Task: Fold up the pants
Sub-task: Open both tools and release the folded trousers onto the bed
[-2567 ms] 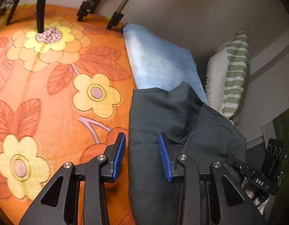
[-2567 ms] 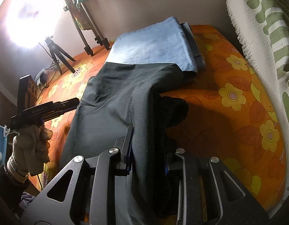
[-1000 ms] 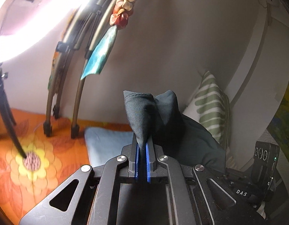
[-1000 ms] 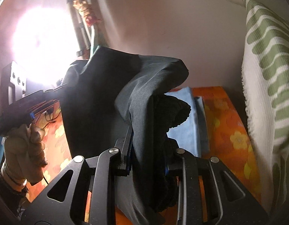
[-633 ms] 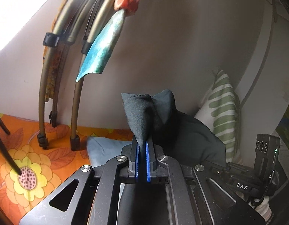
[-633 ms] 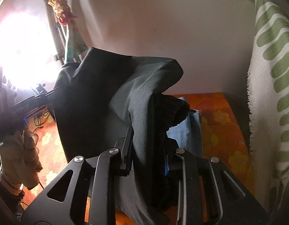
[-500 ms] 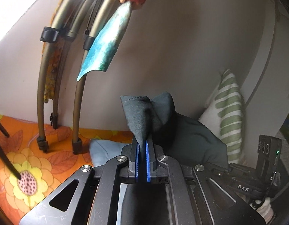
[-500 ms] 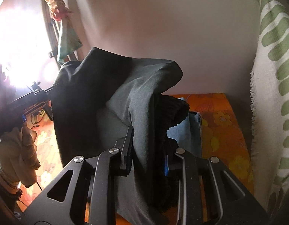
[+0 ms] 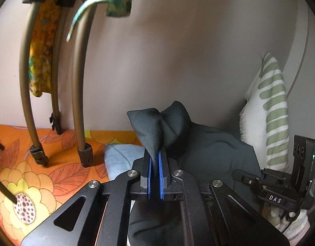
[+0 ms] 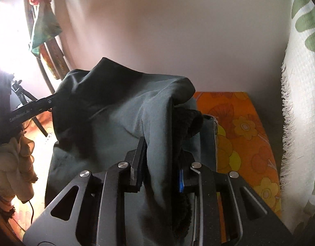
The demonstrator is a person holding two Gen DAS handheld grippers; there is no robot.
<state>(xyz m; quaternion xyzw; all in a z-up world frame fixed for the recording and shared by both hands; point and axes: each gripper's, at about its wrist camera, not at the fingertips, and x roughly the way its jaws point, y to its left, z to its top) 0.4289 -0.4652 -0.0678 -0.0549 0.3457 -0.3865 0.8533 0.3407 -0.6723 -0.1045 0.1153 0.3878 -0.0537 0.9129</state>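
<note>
Dark grey pants (image 9: 214, 155) hang in the air between both grippers above the orange flowered bedspread (image 9: 61, 170). My left gripper (image 9: 155, 160) is shut on a bunched corner of the pants that sticks up past its blue pads. My right gripper (image 10: 161, 164) is shut on a thick fold of the same pants (image 10: 116, 123), with a black lining showing beside the right finger. In the right wrist view the left gripper (image 10: 34, 107) holds the far corner at the left.
A folded light blue garment (image 9: 120, 160) lies on the bedspread by the wall. Brown stand legs (image 9: 79, 102) with hanging cloths rise at the left. A white pillow with green stripes (image 9: 268, 127) leans at the right. A bright lamp glares at left in the right wrist view.
The left gripper closed on the pants' edge, and both grippers lifted the pants off the bed. In the last second both views have shifted closer to the wall.
</note>
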